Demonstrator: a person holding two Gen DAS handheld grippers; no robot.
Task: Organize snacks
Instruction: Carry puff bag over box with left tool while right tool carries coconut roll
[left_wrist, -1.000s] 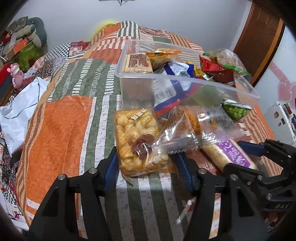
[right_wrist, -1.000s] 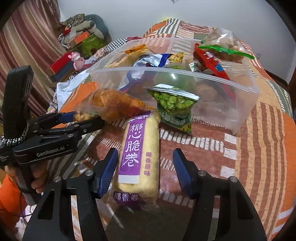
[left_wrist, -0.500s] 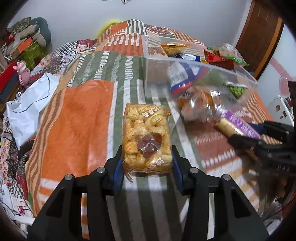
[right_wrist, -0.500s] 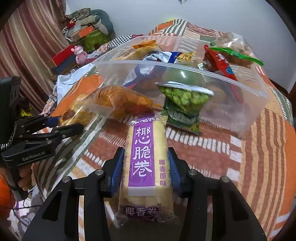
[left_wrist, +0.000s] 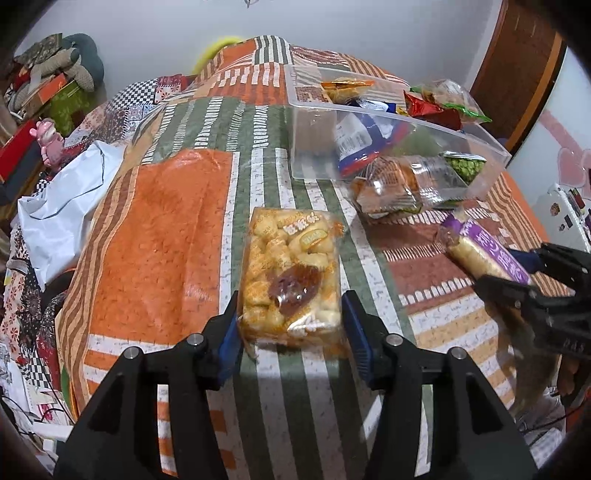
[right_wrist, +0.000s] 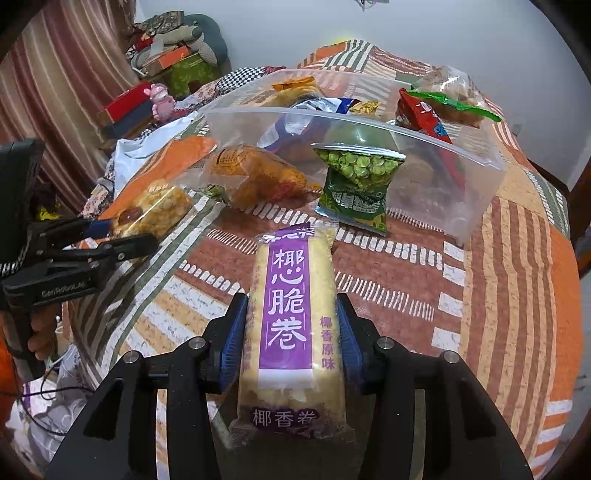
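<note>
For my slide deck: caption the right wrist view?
Right claw grips purple-labelled coconut roll packet before clear plastic bin.

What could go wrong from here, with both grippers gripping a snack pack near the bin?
The right gripper clamps the purple roll pack; its brittle contents may crush. The left gripper grips only the near end of the puffed snack bag, which could slip. The clear bin already looks crowded, so packs might spill.
</note>
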